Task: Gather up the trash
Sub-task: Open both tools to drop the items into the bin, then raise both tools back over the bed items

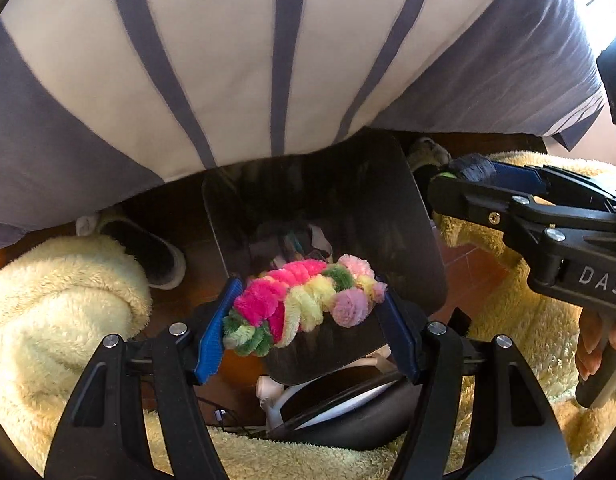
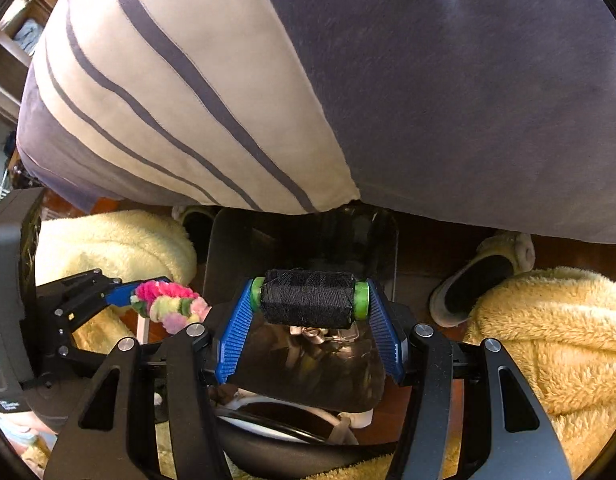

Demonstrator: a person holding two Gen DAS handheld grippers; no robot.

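With both loads above the black bin's [image 1: 424,240] mouth, my left tool [image 1: 304,312] grips the chenille bundle [image 1: 300,300], my right tool [image 2: 308,312] the thread spool [image 2: 308,298] crosswise.

- left wrist cam: close, faces down past striped grey-cream shirt [image 1: 228,60] into dark translucent plastic bin [image 1: 388,208]
- right wrist cam: same close downward angle
- shared: bin [image 2: 228,248], shirt [image 2: 212,92], fluffy yellow robe [image 1: 48,312] [image 2: 548,340]

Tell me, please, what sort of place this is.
Probably a room in a home: slippers lie on a reddish tiled floor, and a small black bin stands between the legs of a person in fluffy yellow trousers.
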